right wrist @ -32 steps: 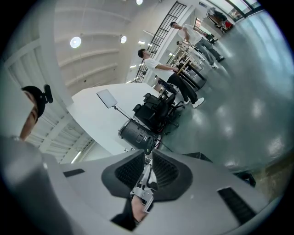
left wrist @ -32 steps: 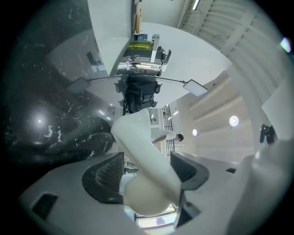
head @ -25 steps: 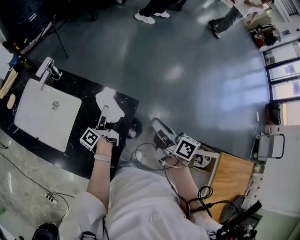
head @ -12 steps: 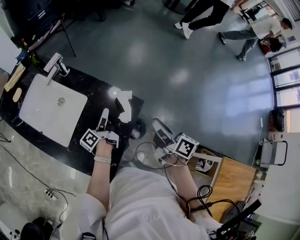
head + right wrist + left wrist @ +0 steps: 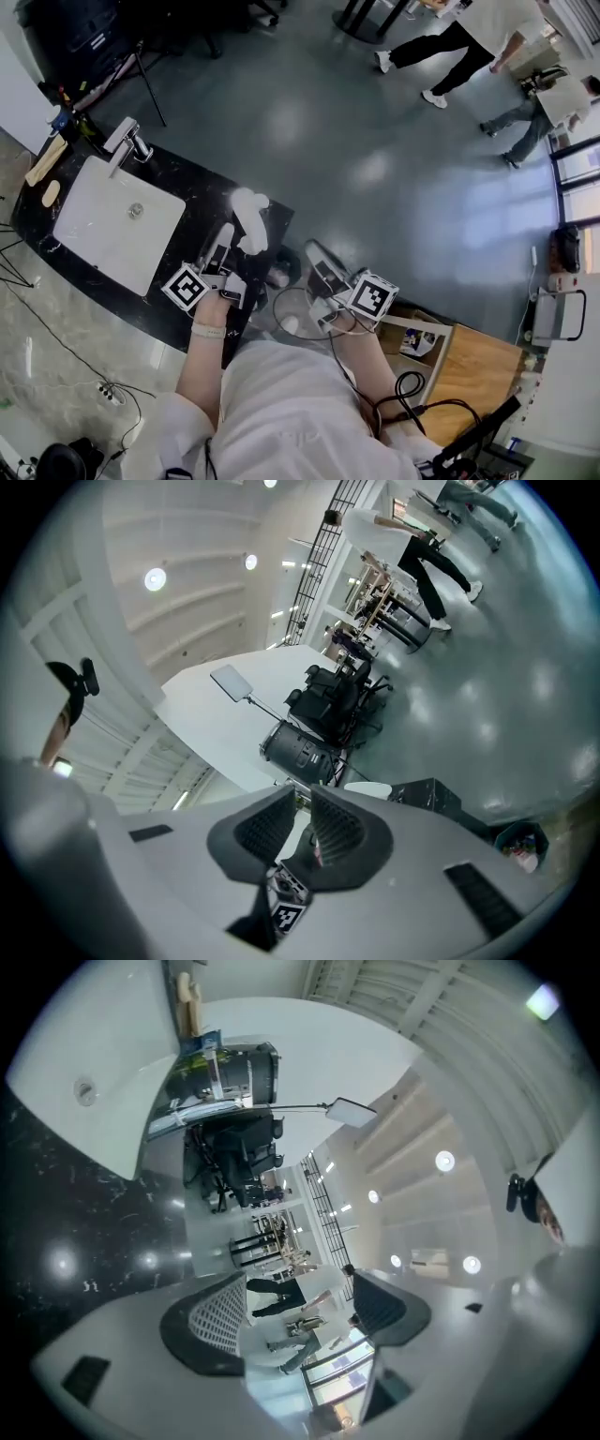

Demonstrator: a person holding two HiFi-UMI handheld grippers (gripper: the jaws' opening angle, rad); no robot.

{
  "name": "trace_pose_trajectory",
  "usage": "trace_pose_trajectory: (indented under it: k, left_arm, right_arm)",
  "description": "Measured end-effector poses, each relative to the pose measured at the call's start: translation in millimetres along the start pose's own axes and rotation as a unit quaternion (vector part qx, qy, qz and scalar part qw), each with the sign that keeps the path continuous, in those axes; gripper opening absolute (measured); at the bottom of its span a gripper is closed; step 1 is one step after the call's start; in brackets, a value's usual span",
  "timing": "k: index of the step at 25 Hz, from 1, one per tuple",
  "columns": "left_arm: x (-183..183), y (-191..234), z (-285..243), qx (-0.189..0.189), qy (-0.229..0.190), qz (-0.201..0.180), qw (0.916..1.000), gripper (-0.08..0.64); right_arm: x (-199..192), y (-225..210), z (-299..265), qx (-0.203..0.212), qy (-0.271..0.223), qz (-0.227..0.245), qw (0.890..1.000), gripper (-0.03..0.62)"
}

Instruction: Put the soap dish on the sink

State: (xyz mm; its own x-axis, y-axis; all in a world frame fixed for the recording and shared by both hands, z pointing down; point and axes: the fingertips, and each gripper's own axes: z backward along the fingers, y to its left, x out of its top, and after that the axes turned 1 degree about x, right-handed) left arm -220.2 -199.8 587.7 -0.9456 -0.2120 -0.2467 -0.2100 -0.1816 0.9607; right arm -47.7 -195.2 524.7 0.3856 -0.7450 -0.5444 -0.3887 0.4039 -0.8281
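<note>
The white soap dish (image 5: 249, 221) lies on the right end of the black countertop (image 5: 178, 248), well right of the white sink (image 5: 108, 230). My left gripper (image 5: 221, 242) sits just left of and below the dish, apart from it. In the left gripper view its jaws (image 5: 300, 1312) stand wide open with nothing between them, and the sink (image 5: 94, 1063) shows at the upper left. My right gripper (image 5: 315, 259) hangs off the counter over the floor; in its own view (image 5: 302, 832) the pads are closed together on nothing.
A chrome faucet (image 5: 127, 142) stands behind the sink. A beige bar (image 5: 51, 193) and a wooden brush (image 5: 45, 161) lie at the counter's far left. Cables (image 5: 291, 319) trail on the floor. A wooden table (image 5: 464, 361) is at lower right. People (image 5: 450, 42) walk at the back.
The dish was at the left gripper's fingertips a second ago; it now lies beside them, free. The head view has shifted, so sink and counter sit further right and lower.
</note>
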Motion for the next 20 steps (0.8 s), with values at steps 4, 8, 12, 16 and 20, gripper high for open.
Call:
trace_pose_trajectory:
  k: [4, 8, 12, 16, 20]
  left_arm:
    - [-13, -42, -8, -0.028, 0.033, -0.040, 0.9983, 0.337]
    - [-28, -96, -18, -0.071, 0.064, -0.128, 0.9871, 0.337]
    - [-63, -130, -26, -0.098, 0.099, -0.141, 0.9803, 0.337]
    - [-104, -158, -36, -0.118, 0.139, -0.147, 0.9722, 0.337]
    - [-142, -175, -43, -0.136, 0.177, -0.152, 0.9628, 0.337]
  right_arm:
    - [12, 13, 9, 0.018, -0.021, 0.001, 1.000, 0.064]
    - [28, 25, 29, 0.037, -0.049, 0.002, 0.998, 0.064]
    - [43, 31, 61, 0.045, -0.080, 0.005, 0.996, 0.064]
    - [61, 35, 98, 0.054, -0.118, 0.010, 0.991, 0.064]
    - [74, 32, 131, 0.053, -0.152, 0.017, 0.987, 0.064]
